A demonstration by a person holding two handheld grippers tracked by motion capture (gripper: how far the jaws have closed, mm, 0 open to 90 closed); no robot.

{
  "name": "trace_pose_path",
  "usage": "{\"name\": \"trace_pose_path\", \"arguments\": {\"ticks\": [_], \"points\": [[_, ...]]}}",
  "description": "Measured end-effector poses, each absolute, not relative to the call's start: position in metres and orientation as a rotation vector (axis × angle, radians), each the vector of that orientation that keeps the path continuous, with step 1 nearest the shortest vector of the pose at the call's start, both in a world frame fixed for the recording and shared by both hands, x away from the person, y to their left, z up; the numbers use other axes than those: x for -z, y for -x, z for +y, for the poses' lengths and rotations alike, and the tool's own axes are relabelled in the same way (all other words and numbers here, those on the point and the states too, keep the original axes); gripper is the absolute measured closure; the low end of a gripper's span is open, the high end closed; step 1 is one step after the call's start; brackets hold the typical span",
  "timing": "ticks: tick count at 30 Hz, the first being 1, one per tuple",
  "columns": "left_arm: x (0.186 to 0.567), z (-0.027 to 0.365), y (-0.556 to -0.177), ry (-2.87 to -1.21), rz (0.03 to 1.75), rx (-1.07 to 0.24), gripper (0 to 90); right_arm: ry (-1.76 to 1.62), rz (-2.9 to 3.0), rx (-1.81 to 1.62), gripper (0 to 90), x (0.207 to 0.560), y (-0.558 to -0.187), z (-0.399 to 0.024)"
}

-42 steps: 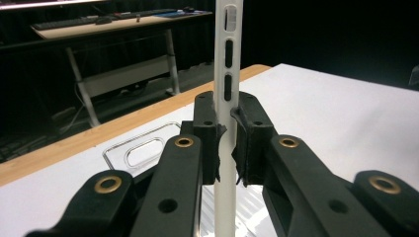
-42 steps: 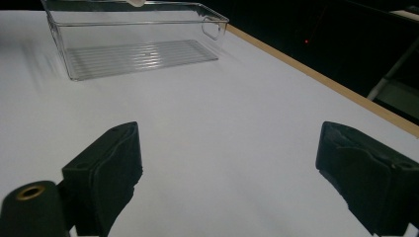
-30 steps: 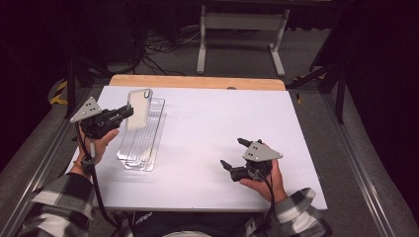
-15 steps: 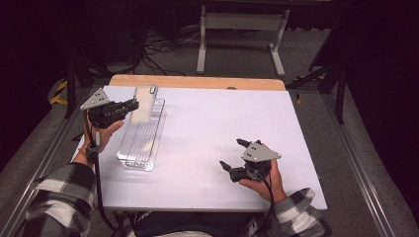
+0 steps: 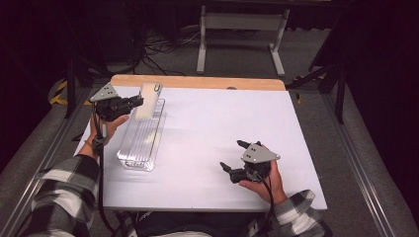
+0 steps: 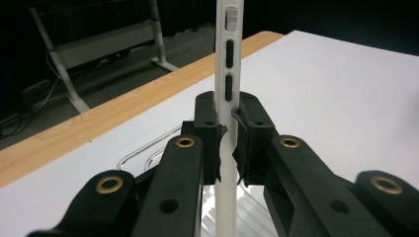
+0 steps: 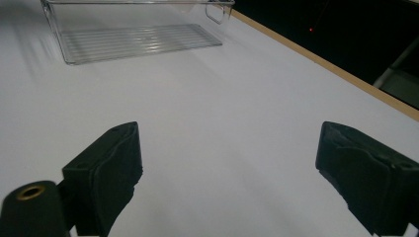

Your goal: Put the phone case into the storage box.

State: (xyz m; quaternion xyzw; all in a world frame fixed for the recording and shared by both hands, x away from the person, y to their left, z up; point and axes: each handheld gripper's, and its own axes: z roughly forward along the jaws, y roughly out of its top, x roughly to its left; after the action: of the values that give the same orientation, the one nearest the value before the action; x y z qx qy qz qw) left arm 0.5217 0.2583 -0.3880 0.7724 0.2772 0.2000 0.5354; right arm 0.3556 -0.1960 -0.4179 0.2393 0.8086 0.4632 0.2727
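A thin white phone case (image 5: 149, 100) is held on edge over the far end of a clear plastic tray (image 5: 140, 143) at the table's left. My left gripper (image 5: 137, 102) is shut on it. In the left gripper view the case (image 6: 229, 59) rises upright between the two pads, its button cut-outs facing me, and my left gripper (image 6: 227, 128) pinches its lower part. Near the front right of the table my right gripper (image 5: 232, 155) rests low in a hand, open with nothing in it. In the right gripper view its jaws (image 7: 227, 173) stand wide apart over bare white table.
The white table top (image 5: 222, 118) has a wooden strip (image 5: 197, 82) along its far edge. Beyond it a metal stand (image 5: 239, 24) and cables lie on the dark floor. The tray (image 7: 138, 42) shows far off in the right gripper view.
My left hand has carried the case along the tray toward the far edge of the table. The right hand has stayed where it was.
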Motion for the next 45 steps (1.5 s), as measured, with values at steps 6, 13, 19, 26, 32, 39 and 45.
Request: {"name": "trace_pose_path", "arguments": {"ticks": [6, 13, 19, 26, 32, 39, 45], "points": [[0.397, 0.256, -0.533, -1.849, 0.666, -0.469, 81.4, -0.655, 2.170, -1.236, 11.4, 0.419, -0.355, -0.198], [0.405, 0.259, -0.544, -1.814, 0.657, -0.445, 81.3, -0.661, 2.186, -1.204, 11.8, 0.422, -0.356, -0.197], [0.415, 0.256, -0.553, -1.828, 0.669, -0.445, 81.3, -0.669, 2.189, -1.193, 11.9, 0.423, -0.355, -0.198], [0.421, 0.255, -0.557, -1.836, 0.692, -0.456, 81.4, -0.665, 2.201, -1.179, 13.7, 0.424, -0.355, -0.199], [0.422, 0.257, -0.558, -1.846, 0.755, -0.554, 81.4, -0.661, 2.203, -1.174, 13.6, 0.424, -0.354, -0.199], [0.421, 0.250, -0.557, -1.905, 0.820, -0.705, 78.3, -0.657, 2.201, -1.166, 13.6, 0.423, -0.353, -0.199], [0.421, 0.248, -0.557, -1.933, 0.838, -0.765, 77.8, -0.647, 2.203, -1.157, 13.6, 0.423, -0.353, -0.200]]}}
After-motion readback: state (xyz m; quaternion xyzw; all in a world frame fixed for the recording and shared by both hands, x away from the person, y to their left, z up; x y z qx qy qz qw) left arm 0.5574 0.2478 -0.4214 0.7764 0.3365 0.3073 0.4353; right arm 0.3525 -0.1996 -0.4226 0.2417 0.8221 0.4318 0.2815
